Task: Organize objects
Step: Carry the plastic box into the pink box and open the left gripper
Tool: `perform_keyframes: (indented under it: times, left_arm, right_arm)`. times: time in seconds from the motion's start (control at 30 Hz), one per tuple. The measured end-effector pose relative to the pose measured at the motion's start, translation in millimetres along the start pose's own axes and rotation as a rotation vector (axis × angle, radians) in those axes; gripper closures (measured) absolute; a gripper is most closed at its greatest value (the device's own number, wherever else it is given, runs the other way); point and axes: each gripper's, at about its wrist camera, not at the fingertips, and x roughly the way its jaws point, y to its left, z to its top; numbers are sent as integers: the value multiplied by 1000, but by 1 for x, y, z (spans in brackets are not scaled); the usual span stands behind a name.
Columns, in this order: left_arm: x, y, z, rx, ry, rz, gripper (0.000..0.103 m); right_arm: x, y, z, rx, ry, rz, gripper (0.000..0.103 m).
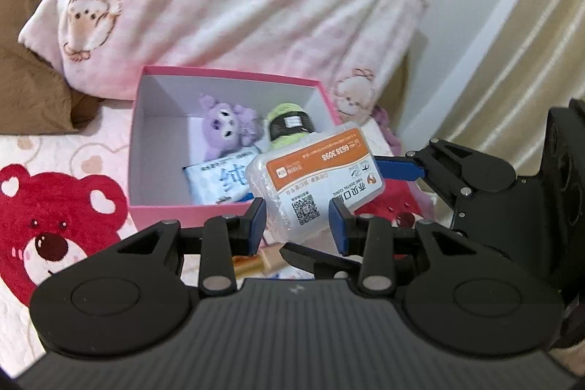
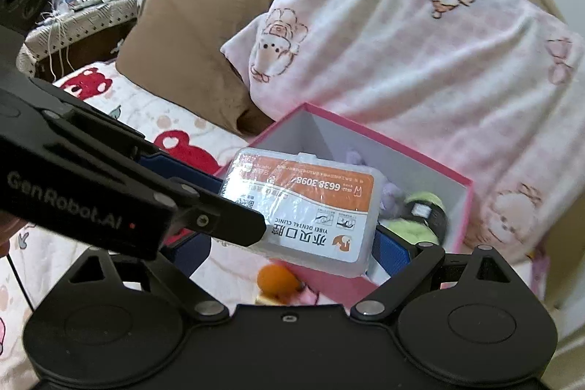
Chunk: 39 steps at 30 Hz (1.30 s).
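Left wrist view: our left claw [image 1: 297,225] and right claw [image 1: 400,169] both pinch the clear plastic case [image 1: 314,180], held over the near wall of the pink box [image 1: 226,207]; plush toy [image 1: 228,128], yarn and tissue pack lie beyond, inside; an orange item waits beneath us

Clear plastic case [image 1: 315,177] with an orange-and-white dental clinic label and a QR code, held tilted in the air at the near right corner of the pink box [image 1: 234,75]. Box open, white inside, resting on the bed. Inside: purple plush toy [image 1: 228,127] at the back, green yarn ball with black band [image 1: 289,127] beside it, blue-white packet [image 1: 219,180] at the front.
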Motion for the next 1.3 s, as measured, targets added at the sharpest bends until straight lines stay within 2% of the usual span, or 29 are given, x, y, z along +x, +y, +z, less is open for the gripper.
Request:
perform_keyframes:
  times: [0.23, 0.4, 0.6, 0.77, 0.9, 1.03, 1.1, 1.3]
  left_arm:
    - [52, 28, 34, -26, 53, 91, 67]
    - [97, 60, 47, -110, 82, 115, 68]
    - [149, 90, 44, -247, 149, 63, 67]
    - [178, 92, 38, -289, 163, 45, 67]
    - [196, 88, 35, -274, 180, 72, 68]
    - [202, 73, 32, -181, 148, 166, 65]
    - [199, 67, 31, -153, 143, 183, 65]
    - [172, 58, 34, -129, 152, 150, 62]
  right_arm:
    - [67, -33, 26, 88, 90, 72, 7]
    - [117, -63, 34, 193, 171, 142, 7]
    - [155, -76, 26, 191, 250, 104, 7]
    - [176, -87, 20, 195, 294, 56, 7]
    - [184, -92, 14, 197, 333, 33, 9]
    - [182, -85, 12, 144, 367, -40, 9]
    - [173, -83, 12, 125, 355, -41, 10]
    - [114, -83, 13, 137, 250, 6, 10]
